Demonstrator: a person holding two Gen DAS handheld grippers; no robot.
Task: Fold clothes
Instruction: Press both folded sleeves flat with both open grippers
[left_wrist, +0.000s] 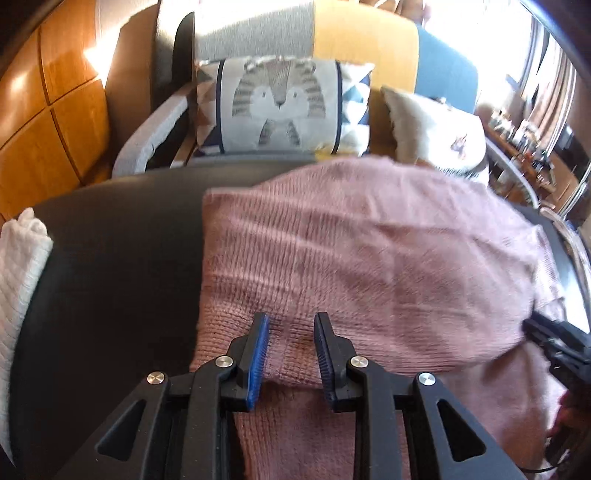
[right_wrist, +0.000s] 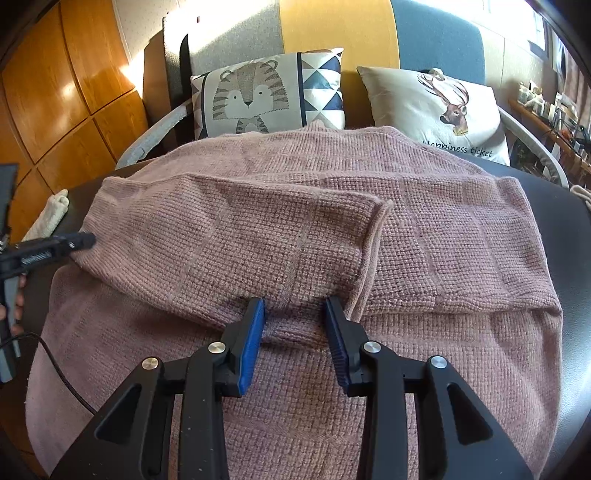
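Home living rm; sofa (right_wrist: 332, 33) w/ tiger cushion (right_wrist: 266, 96); wood panelling (right_wrist: 55, 92)

Black tool (right_wrist: 295, 310), blue pads (right_wrist: 251, 343) (silver screws), black cable (right_wrist: 62, 373).

text: "happiness ticket" | on: deer cushion (right_wrist: 443, 110), first letters unclear

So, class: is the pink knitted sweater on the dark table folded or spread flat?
Partly folded: the pink knitted sweater has one sleeve laid across its body, its cuff edge lying mid-chest; the rest lies spread.
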